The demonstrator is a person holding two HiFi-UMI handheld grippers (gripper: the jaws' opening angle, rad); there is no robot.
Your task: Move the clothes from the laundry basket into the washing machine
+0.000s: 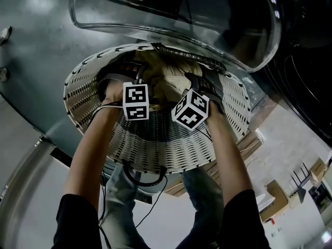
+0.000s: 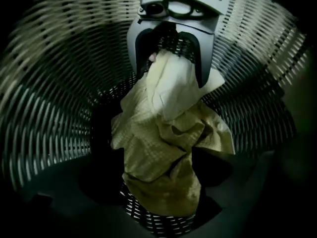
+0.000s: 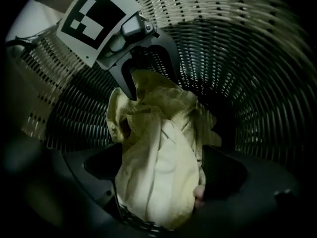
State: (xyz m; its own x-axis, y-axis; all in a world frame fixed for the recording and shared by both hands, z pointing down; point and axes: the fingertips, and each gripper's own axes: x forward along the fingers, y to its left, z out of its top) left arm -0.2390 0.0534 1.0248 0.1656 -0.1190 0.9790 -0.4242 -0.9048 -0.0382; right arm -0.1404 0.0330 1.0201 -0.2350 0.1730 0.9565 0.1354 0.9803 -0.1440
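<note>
Both jaw pairs stand released — I find the yellow cloth (image 2: pixel 163 148) lengthwise between left gripper (image 3: pixel 151 83) and right gripper (image 2: pixel 171 66), one end inside each.

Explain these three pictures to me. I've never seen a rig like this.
No robot here: a person holds a clamp-like tool in each hand. The head view looks down at both arms reaching into a white woven basket, near the washer's glass door. The other two views come from cameras riding on the tools; each sees the opposite tool: the left tool in the right gripper view, the right tool in the left. A yellowish cloth lies in the basket between the wide-open jaws; neither tool grips it yet.
</note>
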